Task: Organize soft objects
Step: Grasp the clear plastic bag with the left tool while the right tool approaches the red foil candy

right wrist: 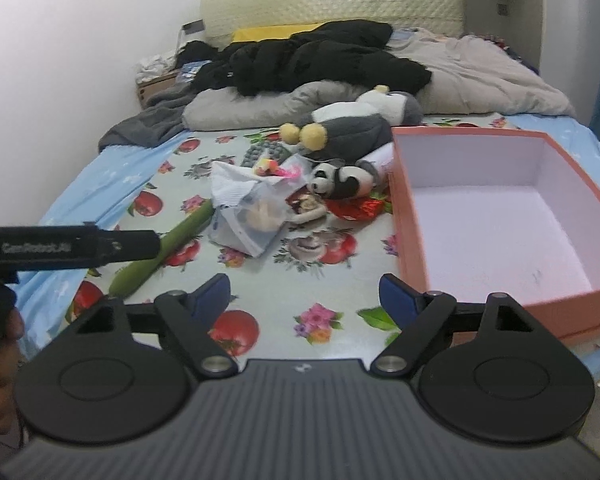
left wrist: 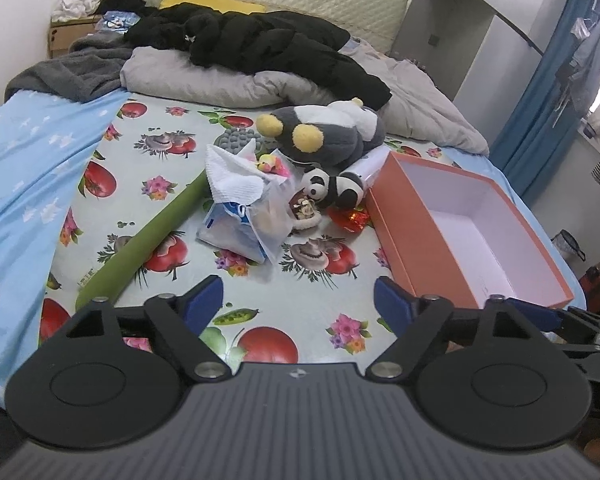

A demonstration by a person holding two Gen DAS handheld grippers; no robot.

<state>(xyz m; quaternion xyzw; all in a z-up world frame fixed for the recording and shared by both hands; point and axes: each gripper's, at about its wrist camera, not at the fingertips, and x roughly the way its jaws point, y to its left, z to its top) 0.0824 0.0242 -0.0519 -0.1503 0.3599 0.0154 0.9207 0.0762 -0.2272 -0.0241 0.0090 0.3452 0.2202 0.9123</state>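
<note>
Left wrist view: left gripper (left wrist: 298, 300) jaws spread apart, nothing between them, over bare fruit-print sheet (left wrist: 300, 292). Landmark is the orange box (left wrist: 420, 248), open top, white inside, sitting toward the sheet's right edge; the bed edge drops off just beyond its right wall. Open sheet runs from the blue fingertips (left wrist: 206, 296) up to the clutter left of the box. Panda plush (left wrist: 334, 188) lies just beside the box's far-left corner, black and white, on its side. Grey plush with yellow pompoms (left wrist: 324, 132) sits behind the panda, further from the box. White plastic bag (left wrist: 244, 204) with a towel on top is well left of the box, crumpled. Green roll (left wrist: 140, 248) lies diagonal further left. Red foil wrapper (left wrist: 350, 218) touches or nearly touches the box's left wall; cannot tell which. Black jacket (left wrist: 260, 44) and grey duvet (left wrist: 220, 80) piled far behind the box.

Right wrist view: right gripper (right wrist: 304, 294) also released, jaws wide, empty, over clear sheet. Orange box (right wrist: 416, 248) fills the right side, its near-left corner just beside the right fingertip. Panda plush (right wrist: 342, 180) near the box's far-left corner. Grey plush (right wrist: 352, 128) behind it. Bag (right wrist: 252, 212) left of the box. Green roll (right wrist: 168, 248) further left, partly behind the black bar of the other gripper.
</note>
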